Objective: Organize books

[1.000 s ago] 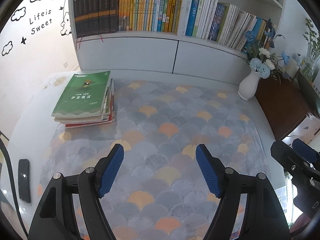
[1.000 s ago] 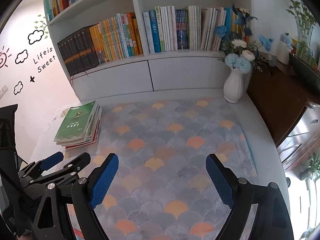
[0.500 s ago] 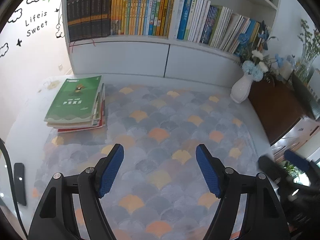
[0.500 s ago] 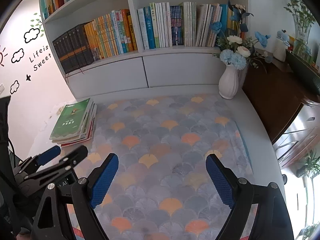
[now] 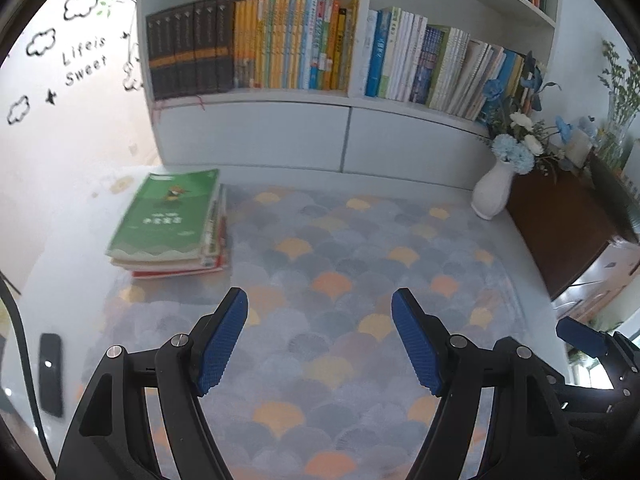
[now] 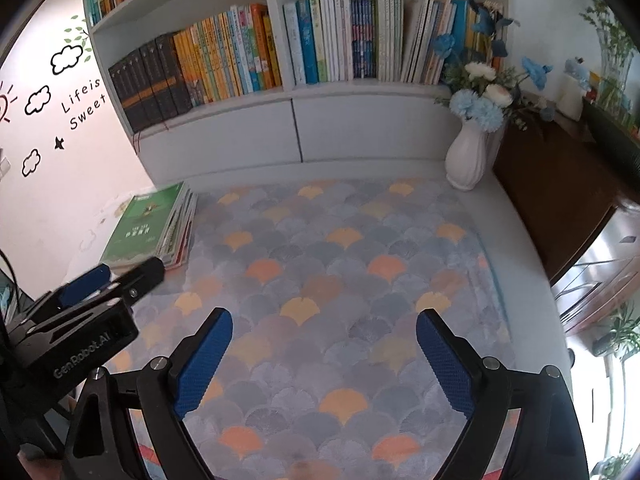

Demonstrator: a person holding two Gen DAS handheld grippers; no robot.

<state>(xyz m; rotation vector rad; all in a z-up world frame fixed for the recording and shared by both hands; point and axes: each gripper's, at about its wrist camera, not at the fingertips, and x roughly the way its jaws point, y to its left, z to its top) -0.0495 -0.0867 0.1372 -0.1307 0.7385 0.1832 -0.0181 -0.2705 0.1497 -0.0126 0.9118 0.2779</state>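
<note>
A stack of books point(image 5: 172, 224) with a green cover on top lies flat at the table's far left, also visible as the same stack point(image 6: 154, 226) in the right wrist view. Behind it a white bookshelf point(image 5: 280, 98) holds upright rows of books. My left gripper point(image 5: 320, 338) hovers open over the patterned mat, nothing between its blue pads, short of the stack and to its right. My right gripper point(image 6: 324, 354) is open, its jaws still opening, empty above the mat. The left gripper point(image 6: 108, 276) shows at the right wrist view's left edge.
A scallop-patterned mat point(image 5: 344, 280) covers the white table point(image 5: 60, 280). A white vase of blue and white flowers point(image 5: 492, 192) stands at the far right by a dark wooden cabinet point(image 5: 560, 232). A black remote point(image 5: 51, 368) lies near the left edge.
Both views have tilted upward a little, showing more of the bookshelf. The right gripper's jaws have spread slightly wider. The stack of books has not moved.
</note>
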